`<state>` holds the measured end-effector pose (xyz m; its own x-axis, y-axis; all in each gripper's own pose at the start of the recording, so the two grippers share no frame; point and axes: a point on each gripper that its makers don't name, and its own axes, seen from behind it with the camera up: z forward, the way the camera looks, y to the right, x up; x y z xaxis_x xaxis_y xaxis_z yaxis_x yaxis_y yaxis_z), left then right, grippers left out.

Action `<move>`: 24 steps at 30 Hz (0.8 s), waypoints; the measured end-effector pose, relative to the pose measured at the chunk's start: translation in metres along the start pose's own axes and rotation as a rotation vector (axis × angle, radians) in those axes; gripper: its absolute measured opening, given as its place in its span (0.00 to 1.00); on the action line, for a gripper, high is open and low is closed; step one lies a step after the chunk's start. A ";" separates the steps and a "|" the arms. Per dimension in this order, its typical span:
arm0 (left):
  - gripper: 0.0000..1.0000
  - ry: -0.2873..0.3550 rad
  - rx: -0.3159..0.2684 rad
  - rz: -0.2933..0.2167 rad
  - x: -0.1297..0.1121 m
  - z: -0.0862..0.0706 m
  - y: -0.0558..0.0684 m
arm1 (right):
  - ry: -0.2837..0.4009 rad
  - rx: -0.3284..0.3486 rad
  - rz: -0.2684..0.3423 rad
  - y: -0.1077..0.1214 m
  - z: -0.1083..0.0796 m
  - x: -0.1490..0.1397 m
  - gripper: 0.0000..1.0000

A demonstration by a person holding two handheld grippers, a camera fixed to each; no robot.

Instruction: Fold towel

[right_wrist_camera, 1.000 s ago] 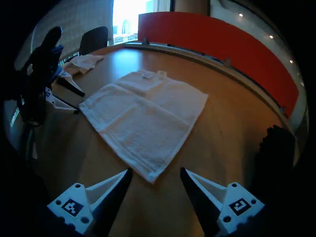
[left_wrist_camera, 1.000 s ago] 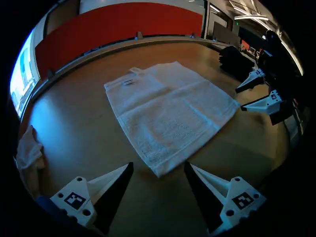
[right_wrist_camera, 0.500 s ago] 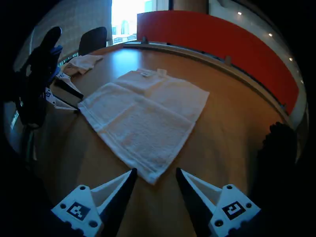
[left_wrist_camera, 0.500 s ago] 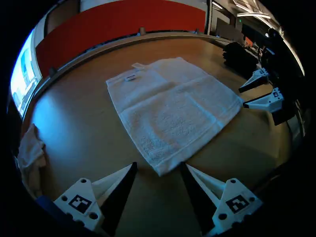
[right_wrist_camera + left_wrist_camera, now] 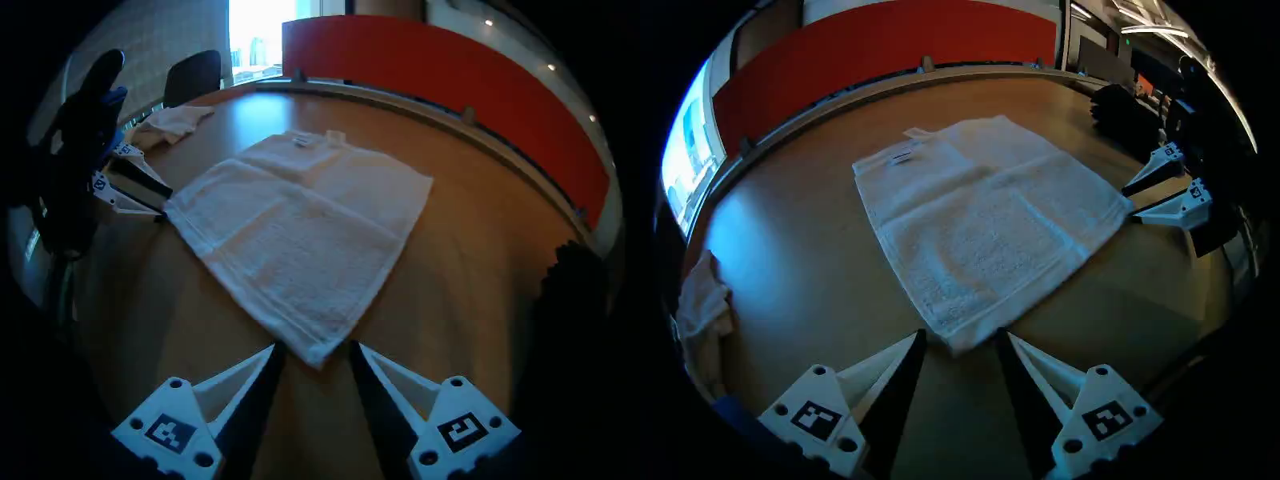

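Left gripper view: the white towel lies flat in the middle of the wooden surface, one corner at 6 o'clock poking between the fingers of your left claw, which stand apart and do not press on the cloth. At 3 o'clock your right claw straddles the neighbouring corner the same way. The right gripper view has its fingers likewise apart, the corner tip between them at 6 o'clock. Neither corner is gripped yet. The hazards from here: close too shallow and you likely pinch a thin lip of hem that slips out on the lift. Drive the tips along the surface and they may plough the corner into a bunch. Whether the cloth is one ply or two cannot be told, so a claw might catch a top layer alone. Raise one side ahead of the other and the fold toward the tagged edge at 12 o'clock would land skewed.
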<state>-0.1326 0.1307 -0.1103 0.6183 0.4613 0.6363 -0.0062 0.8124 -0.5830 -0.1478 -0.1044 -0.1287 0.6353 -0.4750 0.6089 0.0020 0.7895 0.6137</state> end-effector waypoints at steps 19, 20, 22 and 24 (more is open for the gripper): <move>0.31 -0.020 -0.004 0.002 -0.001 0.001 0.004 | -0.006 -0.009 0.000 0.002 -0.002 0.003 0.20; 0.28 -0.021 -0.003 0.001 -0.001 0.001 0.004 | -0.006 -0.010 -0.004 0.002 -0.002 0.003 0.19; 0.22 -0.025 0.008 -0.005 -0.001 0.001 0.002 | -0.008 -0.008 -0.006 0.001 -0.003 0.004 0.17; 0.16 -0.027 0.014 -0.011 0.000 0.001 0.001 | -0.009 -0.006 -0.006 0.001 -0.003 0.005 0.17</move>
<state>-0.1335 0.1319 -0.1109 0.5973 0.4615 0.6559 -0.0110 0.8225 -0.5687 -0.1426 -0.1048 -0.1266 0.6286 -0.4833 0.6094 0.0105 0.7887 0.6147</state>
